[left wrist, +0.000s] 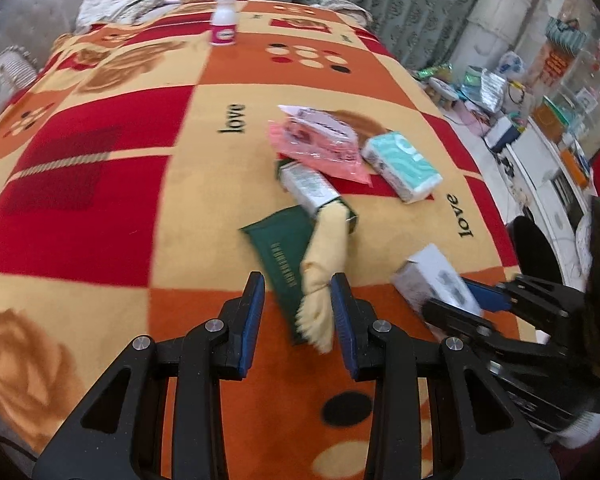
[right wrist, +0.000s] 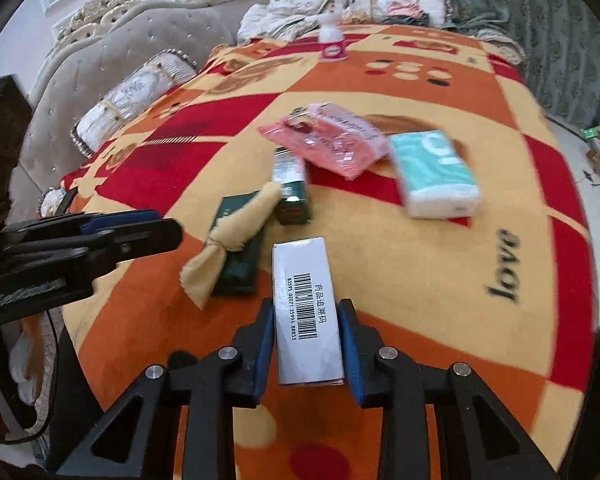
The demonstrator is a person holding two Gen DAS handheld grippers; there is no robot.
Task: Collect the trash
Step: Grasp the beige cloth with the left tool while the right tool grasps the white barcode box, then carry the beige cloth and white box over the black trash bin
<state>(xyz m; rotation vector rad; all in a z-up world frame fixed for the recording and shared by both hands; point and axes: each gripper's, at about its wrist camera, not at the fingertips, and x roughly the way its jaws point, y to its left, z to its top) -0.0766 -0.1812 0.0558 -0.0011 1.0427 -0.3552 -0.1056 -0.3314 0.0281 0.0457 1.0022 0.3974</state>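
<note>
Trash box [right wrist: 306,312] sits between the right claw [right wrist: 307,340] pads (barcode up); left claw [left wrist: 298,312] gapes around yellow cloth [left wrist: 324,264].

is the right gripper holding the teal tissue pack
No, the right gripper is closed on the white barcode box, while the teal tissue pack lies apart on the blanket.

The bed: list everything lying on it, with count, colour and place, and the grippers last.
Patterned blanket: one, orange, red and cream, covering the bed.
White barcode box: one, between right gripper's fingers.
Yellow knotted cloth: one, over the green flat pouch.
Green carton: one, mid-bed.
Pink plastic packet: one, behind the carton.
Teal tissue pack: one, right side.
White pink-labelled bottle: one, far end.
Left gripper: open around the cloth.
Right gripper: shut on the box.
</note>
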